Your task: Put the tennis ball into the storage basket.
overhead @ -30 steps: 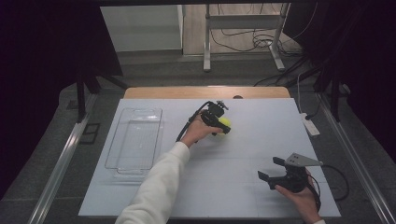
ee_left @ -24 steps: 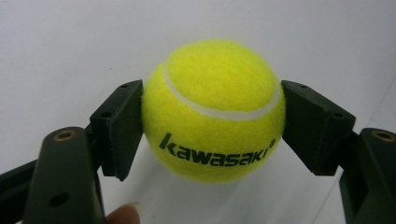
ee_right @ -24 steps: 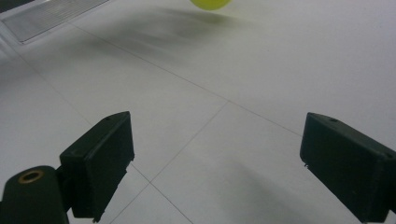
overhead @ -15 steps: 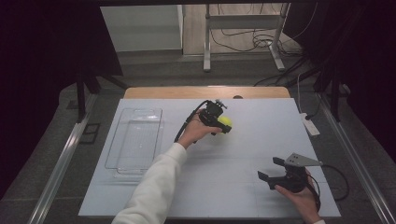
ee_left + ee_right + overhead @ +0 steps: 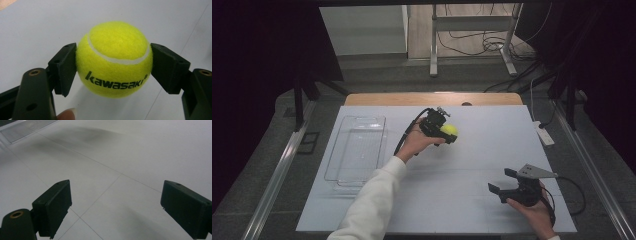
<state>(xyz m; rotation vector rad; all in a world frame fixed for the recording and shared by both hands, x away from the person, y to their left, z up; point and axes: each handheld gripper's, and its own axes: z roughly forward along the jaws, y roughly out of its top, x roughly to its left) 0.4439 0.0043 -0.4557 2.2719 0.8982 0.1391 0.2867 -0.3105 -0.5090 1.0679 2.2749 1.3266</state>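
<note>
Just above the middle of the white table (image 5: 462,165), toward its far side, the left gripper (image 5: 447,134) clamps a yellow tennis ball (image 5: 449,132). In the left gripper view both black pads press the ball's (image 5: 114,58) flanks, and the ball hangs clear of the white surface beneath it, with a fingertip (image 5: 67,114) showing at the bottom edge. A clear plastic tray (image 5: 357,150) lies near the table's left edge, well apart from the ball, with a bare strip of table between them. The far edge of the white sheet runs just behind the ball, and a wooden rim (image 5: 427,98) shows beyond it. Near the front right corner, the right gripper (image 5: 507,182) sits in the person's hand, jaws spread wide with nothing between them; the right gripper view shows open white surface ahead of it and the tray's corner (image 5: 25,128) far off at top left. A small white object (image 5: 544,134) lies by the right edge.
</note>
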